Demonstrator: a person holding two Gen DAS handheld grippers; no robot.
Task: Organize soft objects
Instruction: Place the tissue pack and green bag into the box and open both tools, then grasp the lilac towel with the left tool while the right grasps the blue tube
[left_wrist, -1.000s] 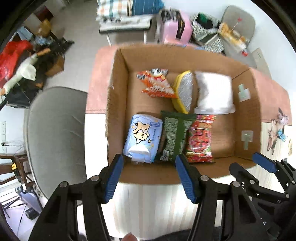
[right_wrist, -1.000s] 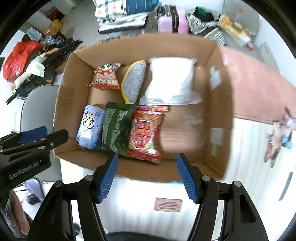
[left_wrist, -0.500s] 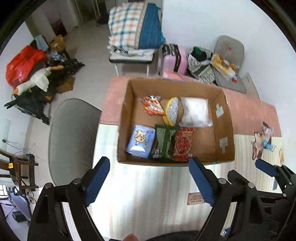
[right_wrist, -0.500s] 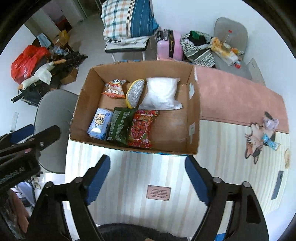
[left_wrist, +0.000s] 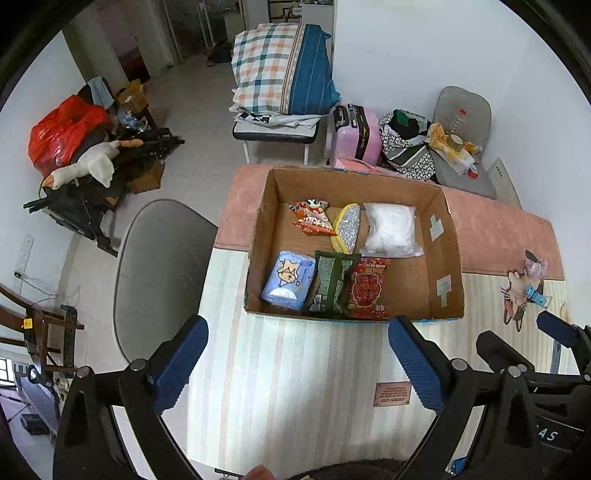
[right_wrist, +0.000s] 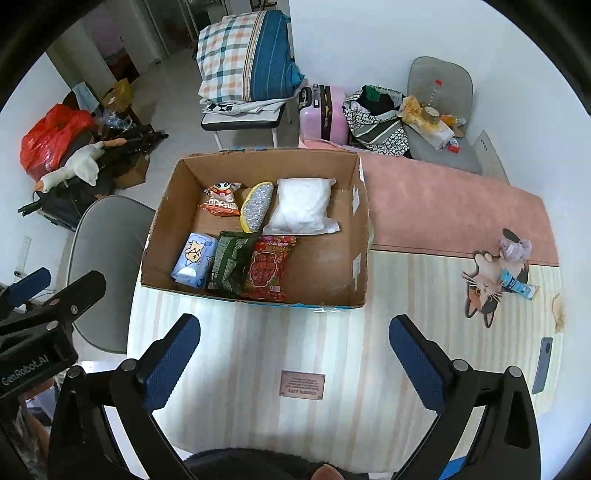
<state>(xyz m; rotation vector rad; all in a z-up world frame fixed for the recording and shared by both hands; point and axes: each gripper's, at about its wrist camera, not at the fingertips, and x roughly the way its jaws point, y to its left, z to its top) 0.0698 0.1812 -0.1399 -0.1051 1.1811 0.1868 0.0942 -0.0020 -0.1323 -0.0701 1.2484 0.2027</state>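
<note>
An open cardboard box sits on the table. Inside lie a blue tissue pack, a green bag, a red snack bag, an orange snack bag, a yellow and silver pad and a white pouch. My left gripper and right gripper are both open and empty, held high above the table in front of the box.
The striped table mat bears a small brown label. A cat picture and a purple and blue toy lie right. A grey chair stands left. A pink suitcase and bags stand behind.
Both grippers have pulled up and back from the box, which now looks much smaller. Both jaws have opened wider. The items in the box have not moved.
</note>
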